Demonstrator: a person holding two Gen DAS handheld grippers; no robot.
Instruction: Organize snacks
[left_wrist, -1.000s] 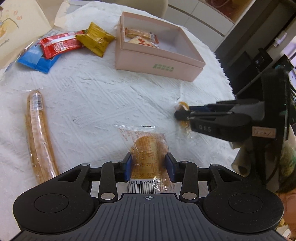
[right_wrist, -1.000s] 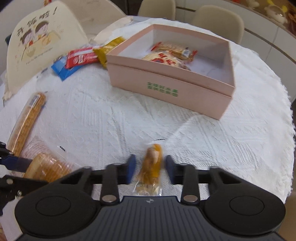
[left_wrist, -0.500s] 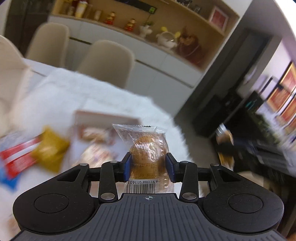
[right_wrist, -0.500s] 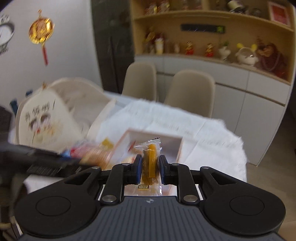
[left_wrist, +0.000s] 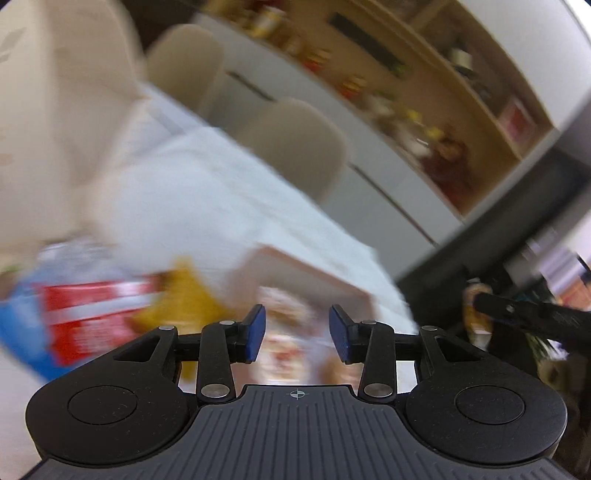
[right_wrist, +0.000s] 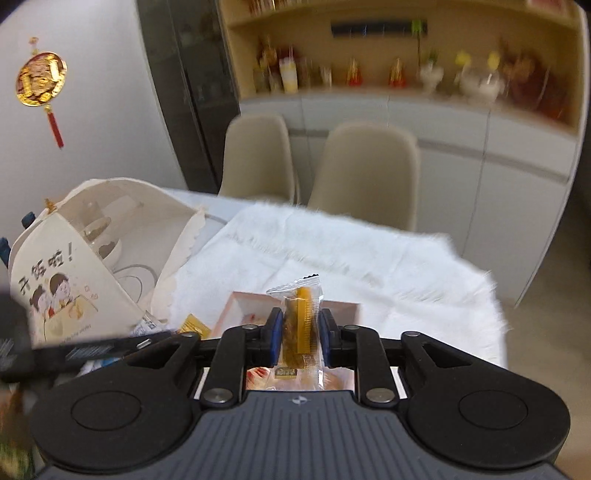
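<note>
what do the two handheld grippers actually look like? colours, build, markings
Both match. The left gripper and right gripper each have a matte black body with a ribbed dark grey top plate, a small white crosshair mark at its front edge, two round black discs at the sides, and black linkage arms with silver pivot pins. The finger pads are blue. No cables or sleeves are visible.
</note>
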